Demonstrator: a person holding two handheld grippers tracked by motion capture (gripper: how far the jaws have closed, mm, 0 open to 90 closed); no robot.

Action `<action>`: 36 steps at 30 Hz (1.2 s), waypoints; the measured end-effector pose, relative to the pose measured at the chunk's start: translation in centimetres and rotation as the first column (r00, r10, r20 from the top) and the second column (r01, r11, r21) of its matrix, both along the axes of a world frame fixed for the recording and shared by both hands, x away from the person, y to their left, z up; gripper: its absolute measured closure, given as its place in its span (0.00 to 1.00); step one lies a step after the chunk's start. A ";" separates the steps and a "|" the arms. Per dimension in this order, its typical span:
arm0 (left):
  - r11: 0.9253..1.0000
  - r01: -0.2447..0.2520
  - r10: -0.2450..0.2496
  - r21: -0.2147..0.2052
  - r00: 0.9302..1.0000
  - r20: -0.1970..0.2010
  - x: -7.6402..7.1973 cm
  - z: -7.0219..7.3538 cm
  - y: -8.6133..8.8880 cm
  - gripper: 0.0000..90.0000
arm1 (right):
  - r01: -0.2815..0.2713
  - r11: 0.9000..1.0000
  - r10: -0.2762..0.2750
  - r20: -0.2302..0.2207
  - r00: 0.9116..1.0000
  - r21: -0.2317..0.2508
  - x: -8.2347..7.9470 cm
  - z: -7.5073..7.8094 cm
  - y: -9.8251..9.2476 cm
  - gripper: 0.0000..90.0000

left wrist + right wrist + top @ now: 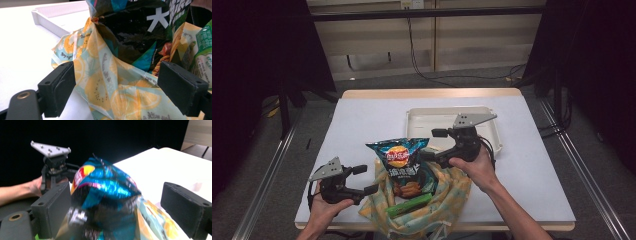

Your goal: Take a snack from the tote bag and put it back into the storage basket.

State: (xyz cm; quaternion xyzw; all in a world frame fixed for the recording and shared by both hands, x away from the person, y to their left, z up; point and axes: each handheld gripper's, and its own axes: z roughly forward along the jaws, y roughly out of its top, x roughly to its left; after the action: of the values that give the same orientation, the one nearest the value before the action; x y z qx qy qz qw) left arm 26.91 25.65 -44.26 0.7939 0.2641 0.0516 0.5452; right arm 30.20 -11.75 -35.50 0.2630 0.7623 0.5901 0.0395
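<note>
**Chip bag stood between two open grippers**

High view: the chip bag (401,162) rose upright from the printed cloth bag (432,205), at nine o'clock of the right gripper (433,145), the nearer one.

Left gripper view: the left gripper (116,85) gaped around cloth, untouched.

Right gripper view: jaws wide, chip bag between, unpressed.

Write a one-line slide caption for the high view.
Two open hand-held grippers, left gripper and right gripper, flank a chip bag standing in a fruit-print bag.

Chip bag (401,162) blocks middle, tray (492,131) behind, left tabletop (357,125) free
</note>
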 end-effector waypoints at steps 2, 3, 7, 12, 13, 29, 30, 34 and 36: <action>1.000 -0.001 0.001 0.001 1.000 0.002 0.0 0.0 0.0 0.16 | -0.008 1.000 0.008 -0.013 1.000 0.013 0.3 0.1 0.4 0.10; 1.000 0.003 -0.003 -0.001 1.000 0.003 0.0 0.0 0.0 0.16 | -0.015 1.000 0.015 -0.012 1.000 0.009 0.4 0.2 0.9 0.10; 1.000 0.004 -0.004 -0.001 1.000 0.002 0.0 0.0 0.0 0.17 | -0.031 1.000 0.030 -0.033 0.999 -0.006 0.8 0.2 2.4 0.10; 1.000 -0.001 0.002 -0.007 1.000 0.006 0.0 0.1 0.1 0.17 | -0.050 0.999 0.048 -0.088 0.995 -0.021 1.9 -1.0 3.7 0.13; 1.000 -0.006 0.006 -0.007 1.000 0.006 0.0 0.1 0.2 0.17 | -0.068 0.997 0.065 -0.099 0.993 -0.022 2.0 -1.2 3.9 0.17; 1.000 -0.007 0.007 -0.012 1.000 0.001 0.1 0.0 0.3 0.17 | -0.036 0.997 0.029 -0.101 0.994 -0.068 0.6 -0.6 4.1 0.64; 1.000 -0.007 0.007 -0.012 1.000 0.001 0.1 0.0 0.3 0.17 | -0.044 0.997 0.037 -0.096 0.995 -0.066 0.5 -0.5 4.1 0.68; 1.000 -0.012 0.012 -0.010 1.000 0.005 0.1 0.1 0.4 0.17 | -0.041 0.998 0.037 -0.070 0.997 -0.053 0.2 -0.3 3.9 0.79; 1.000 -0.010 0.010 -0.013 1.000 0.002 0.1 0.0 0.3 0.17 | -0.043 0.998 0.040 -0.057 0.998 -0.051 0.1 -0.2 3.9 0.81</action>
State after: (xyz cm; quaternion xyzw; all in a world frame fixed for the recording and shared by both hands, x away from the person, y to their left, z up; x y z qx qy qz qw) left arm 27.00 25.99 -44.22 0.7889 0.2679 0.0536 0.5504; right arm 30.31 -7.89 -35.66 0.2624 0.7834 0.5632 0.0124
